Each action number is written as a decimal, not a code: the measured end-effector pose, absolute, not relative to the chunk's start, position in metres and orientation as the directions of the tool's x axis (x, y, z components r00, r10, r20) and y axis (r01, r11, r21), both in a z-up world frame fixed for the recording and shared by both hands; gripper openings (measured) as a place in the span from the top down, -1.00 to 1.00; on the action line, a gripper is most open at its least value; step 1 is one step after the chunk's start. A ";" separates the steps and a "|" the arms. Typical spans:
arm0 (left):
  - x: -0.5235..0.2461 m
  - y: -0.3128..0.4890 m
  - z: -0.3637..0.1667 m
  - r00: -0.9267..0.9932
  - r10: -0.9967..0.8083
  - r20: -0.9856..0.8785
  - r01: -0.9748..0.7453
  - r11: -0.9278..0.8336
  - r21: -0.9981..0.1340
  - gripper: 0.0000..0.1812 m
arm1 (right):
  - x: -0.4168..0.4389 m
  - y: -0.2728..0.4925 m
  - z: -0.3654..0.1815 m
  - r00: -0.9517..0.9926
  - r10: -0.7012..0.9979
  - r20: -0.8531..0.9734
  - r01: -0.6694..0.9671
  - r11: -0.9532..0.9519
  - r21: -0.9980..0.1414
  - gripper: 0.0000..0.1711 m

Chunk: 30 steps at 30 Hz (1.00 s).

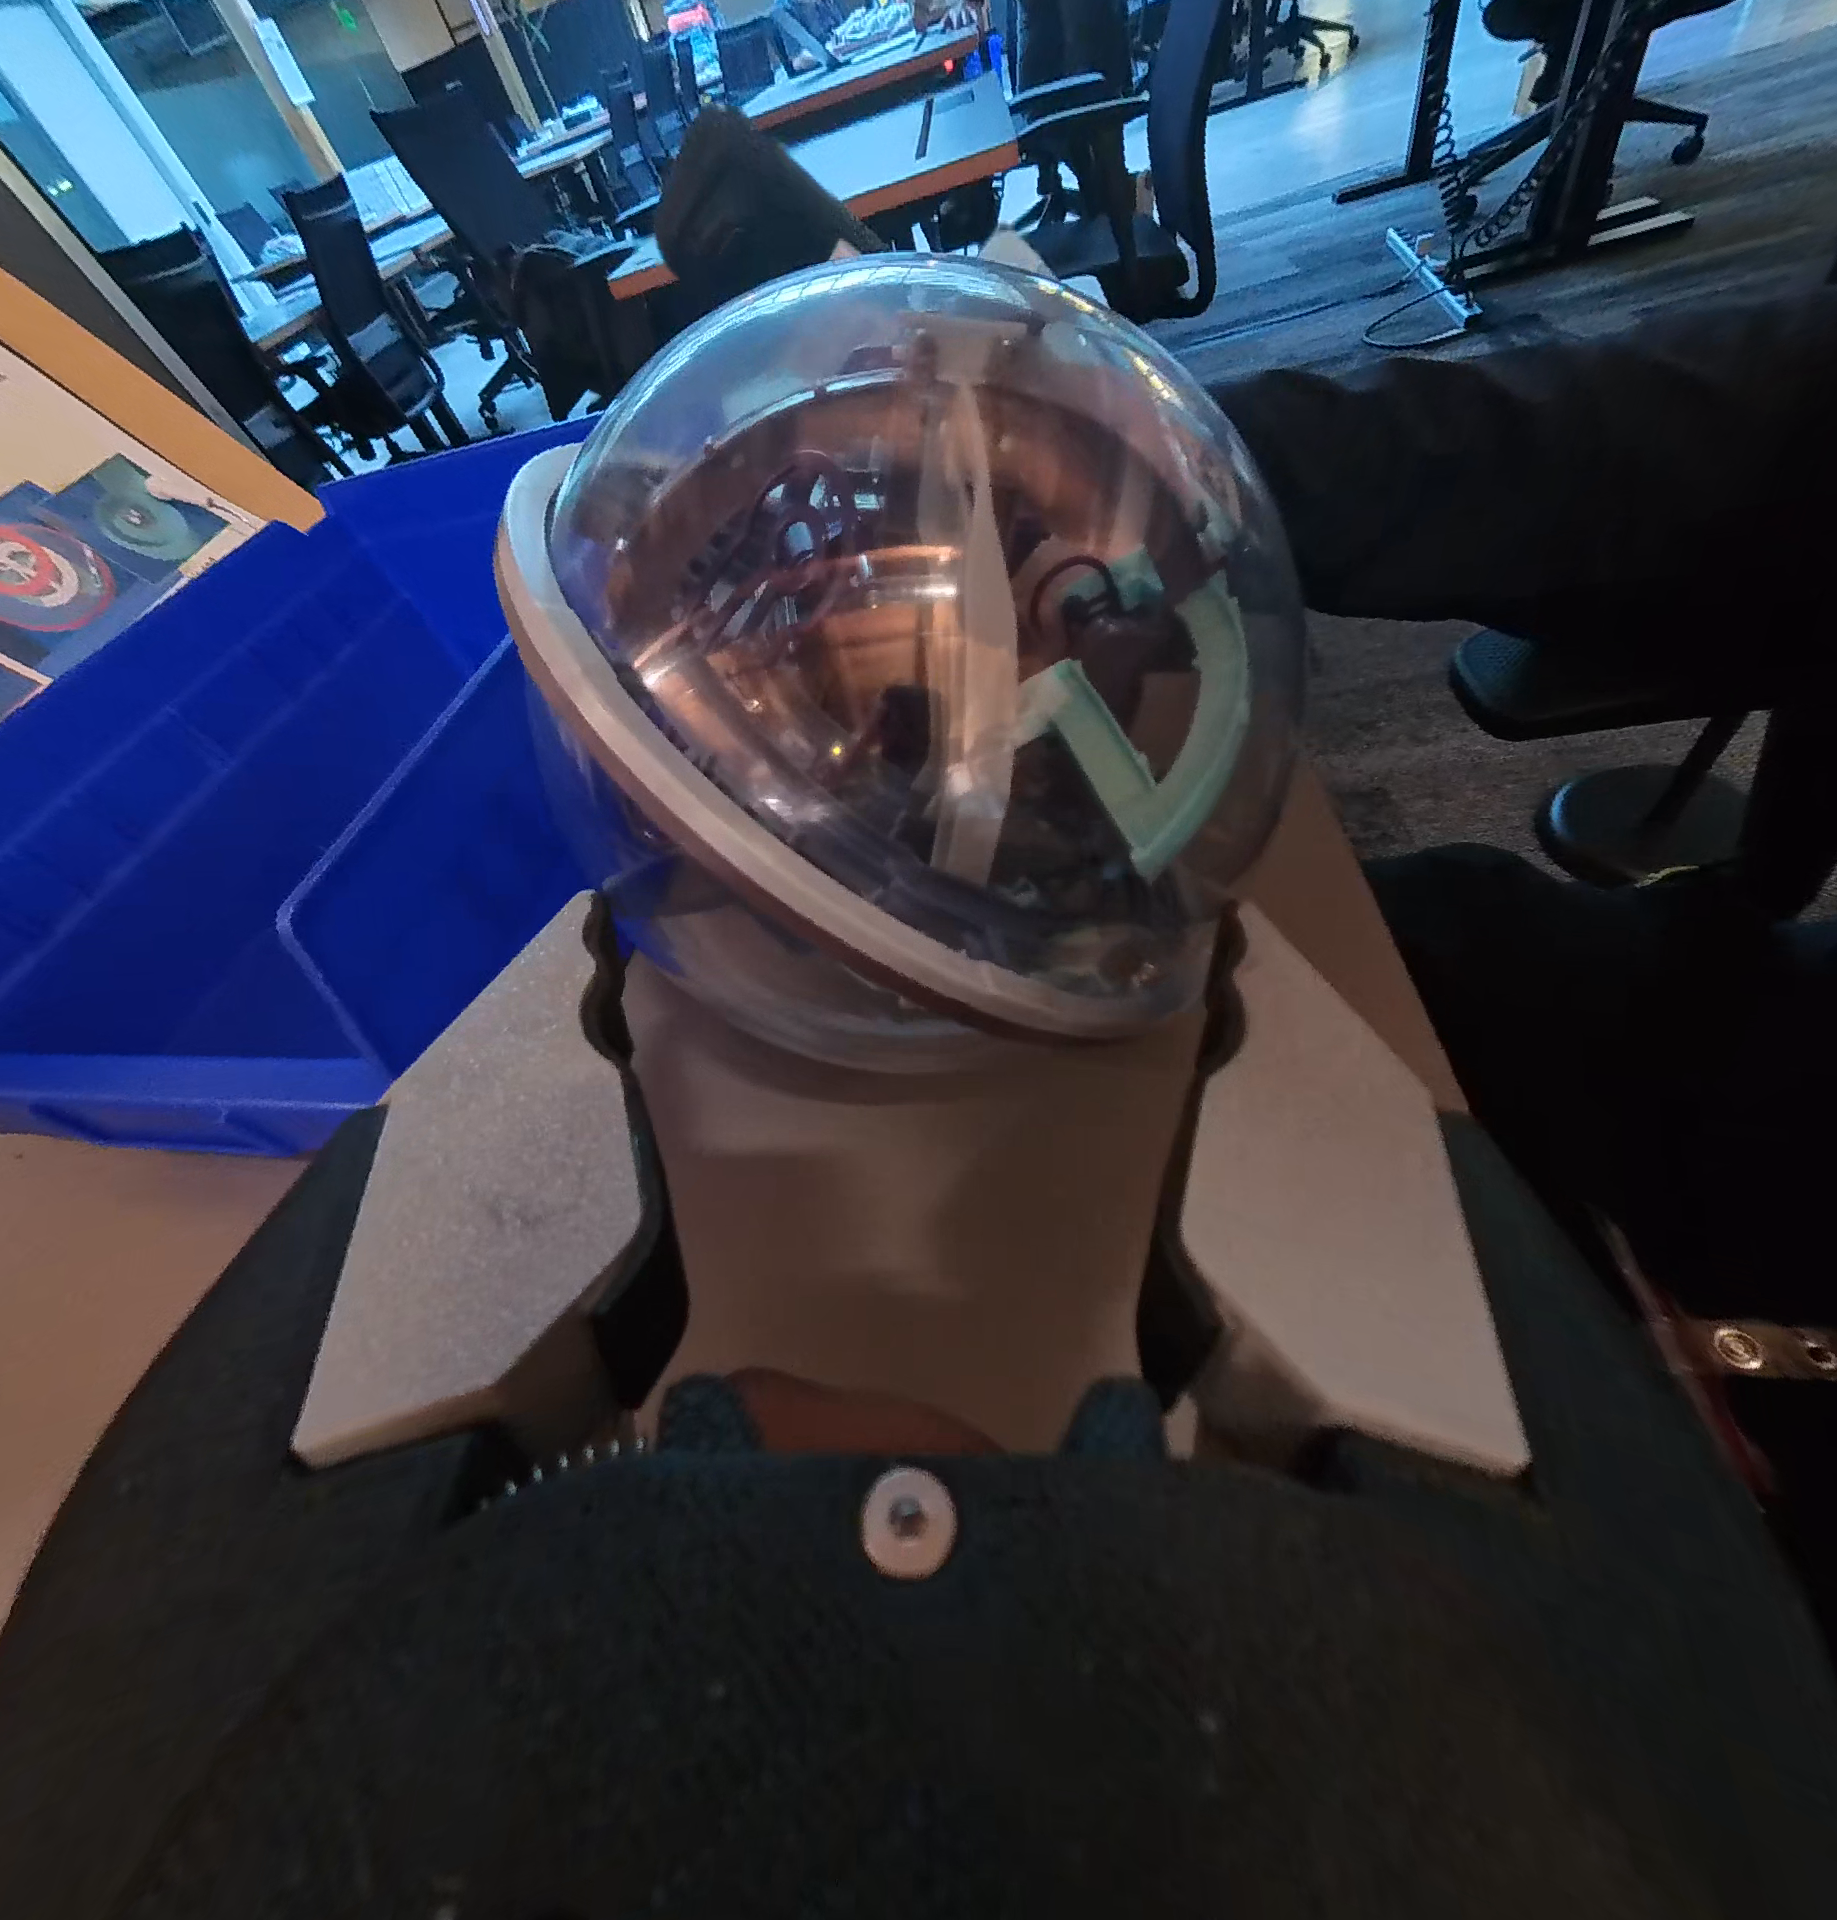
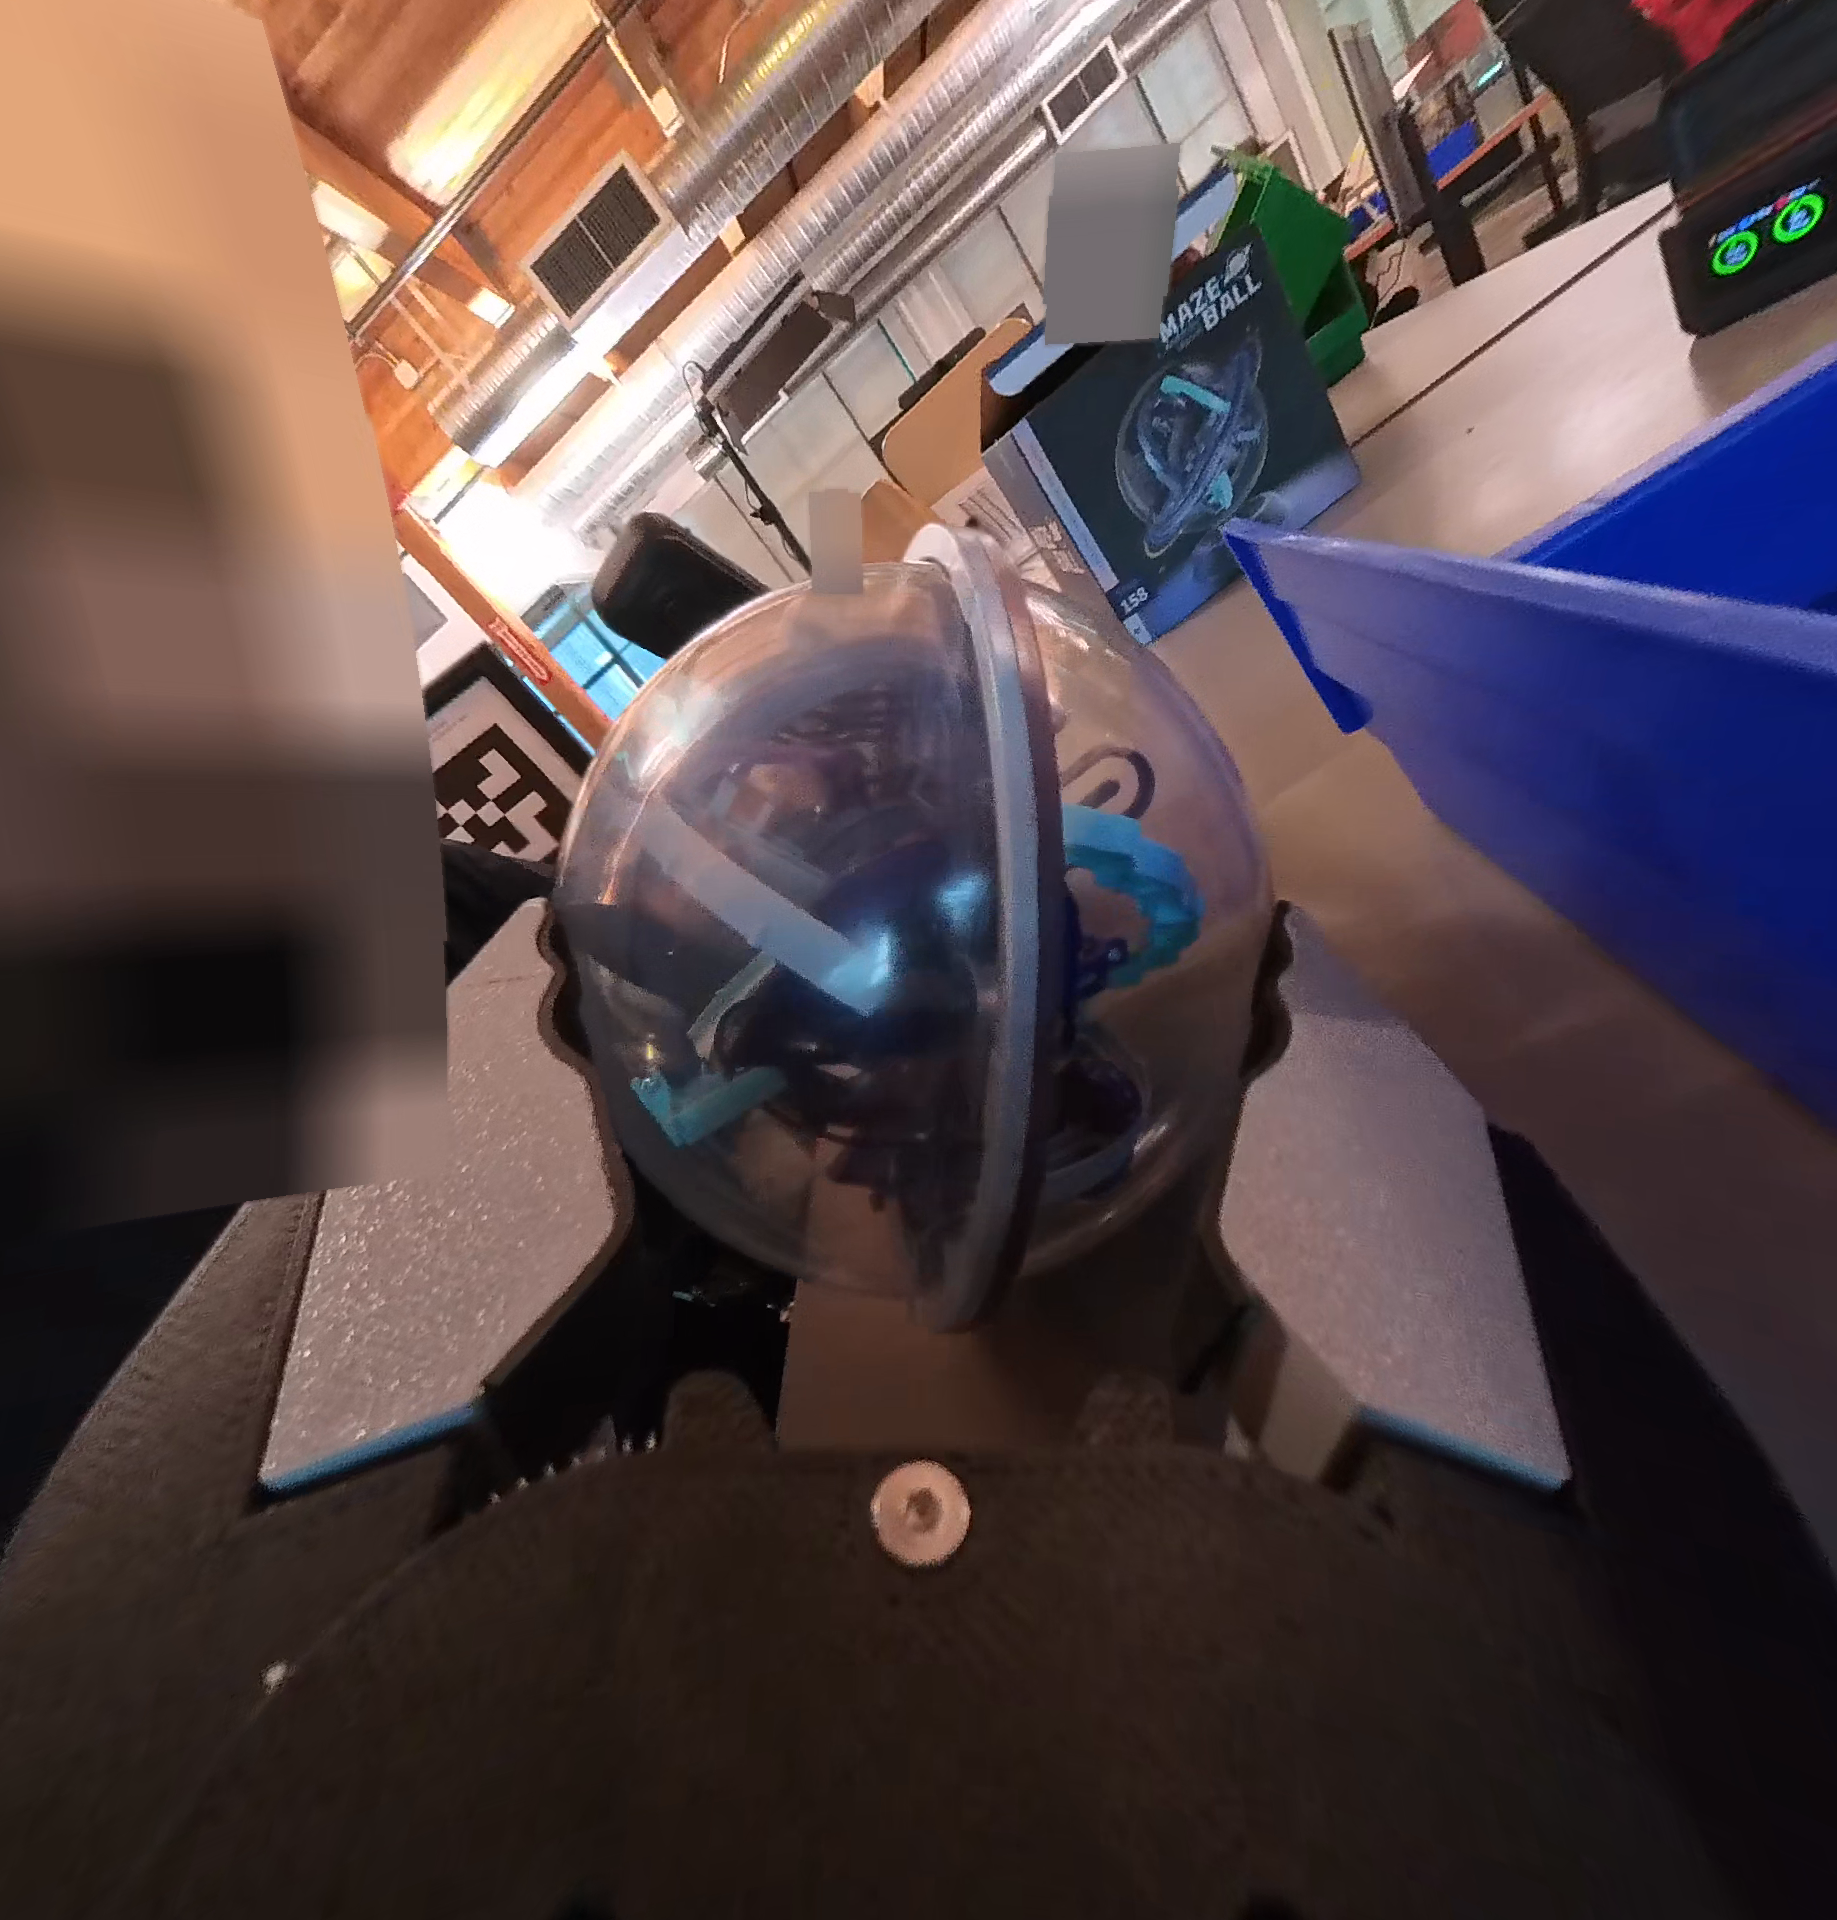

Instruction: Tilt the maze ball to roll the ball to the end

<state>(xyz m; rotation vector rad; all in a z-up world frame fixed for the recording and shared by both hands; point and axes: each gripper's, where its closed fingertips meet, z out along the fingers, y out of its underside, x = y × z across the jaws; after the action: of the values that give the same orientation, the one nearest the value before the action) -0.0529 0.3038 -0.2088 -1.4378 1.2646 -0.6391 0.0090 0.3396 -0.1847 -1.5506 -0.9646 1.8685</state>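
Observation:
The maze ball (image 1: 893, 644) is a clear plastic sphere with a pale rim around its middle and white, teal and dark tracks inside. It is held up above the table (image 1: 62, 1299), tilted. My left gripper (image 1: 914, 987) is shut on its lower sides. In the right wrist view the maze ball (image 2: 893, 935) sits between the fingers of my right gripper (image 2: 914, 977), which is shut on it from the opposite side, with the rim running nearly upright. I cannot make out the small ball inside.
A blue plastic bin (image 1: 166, 831) stands close on the table, also in the right wrist view (image 2: 1620, 779). The toy's box (image 2: 1184, 447), a green bin (image 2: 1298, 239) and a black device with green rings (image 2: 1766, 239) stand farther off. A dark sleeve (image 1: 1620, 499) is at the right.

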 end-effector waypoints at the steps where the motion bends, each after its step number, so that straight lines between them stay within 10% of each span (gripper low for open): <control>1: -0.053 0.304 -0.209 0.295 -0.924 -0.244 -0.353 0.132 -0.926 -0.21 | 0.010 0.340 -0.184 -0.203 0.778 -0.595 0.039 -0.600 -0.799 -0.44; 30: -0.055 0.307 -0.206 0.312 -0.909 -0.276 -0.345 0.162 -0.924 -0.18 | 0.011 0.347 -0.185 -0.195 0.745 -0.638 0.019 -0.648 -0.762 -0.42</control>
<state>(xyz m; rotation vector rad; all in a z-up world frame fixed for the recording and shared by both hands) -0.0546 0.3070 -0.2061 -1.4074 1.2486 -0.6065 0.0113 0.3474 -0.1845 -1.5681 -0.8932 1.8942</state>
